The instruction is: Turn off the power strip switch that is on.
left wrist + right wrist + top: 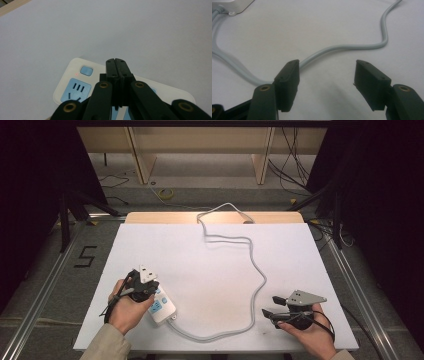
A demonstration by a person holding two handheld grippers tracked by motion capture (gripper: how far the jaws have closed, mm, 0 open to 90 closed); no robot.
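Observation:
A white power strip (162, 308) with blue sockets lies near the table's front left; its blue switch (86, 71) has a small red light lit beside it. My left gripper (116, 60) is shut, with nothing between its jaws, and hovers right over the strip (75, 80); from above it shows at the strip's left end (145, 287). The strip's grey cable (252, 270) snakes across the table to the far edge. My right gripper (325, 72) stands open at the front right (272, 306), with the cable (342, 47) lying just beyond its fingertips and nothing between them.
The white table top (200, 255) ends in a wooden strip (150, 217) at the far edge. Dark stands and loose cables (295, 165) sit on the floor beyond and to both sides. A "5" mark (85, 256) is on the floor at the left.

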